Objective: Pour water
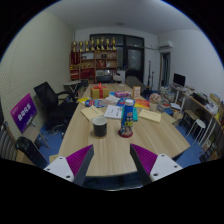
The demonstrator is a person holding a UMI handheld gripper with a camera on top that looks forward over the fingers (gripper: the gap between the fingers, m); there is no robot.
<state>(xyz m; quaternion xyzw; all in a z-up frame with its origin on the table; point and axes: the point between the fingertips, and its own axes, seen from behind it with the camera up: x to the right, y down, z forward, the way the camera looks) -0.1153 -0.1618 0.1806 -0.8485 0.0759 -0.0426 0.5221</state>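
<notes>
Cluttered table [120, 140], tool [112, 163] level, fingers apart

Item, as I see it from my station: one pair of tongs [112, 165]. Two fingers [72, 166], white outer shells, angular and wedge-shaped. Each bears a purple pad [146, 159] on its inner face, triangular in outline. I can make out no cables, screws, markings or sleeve.
</notes>
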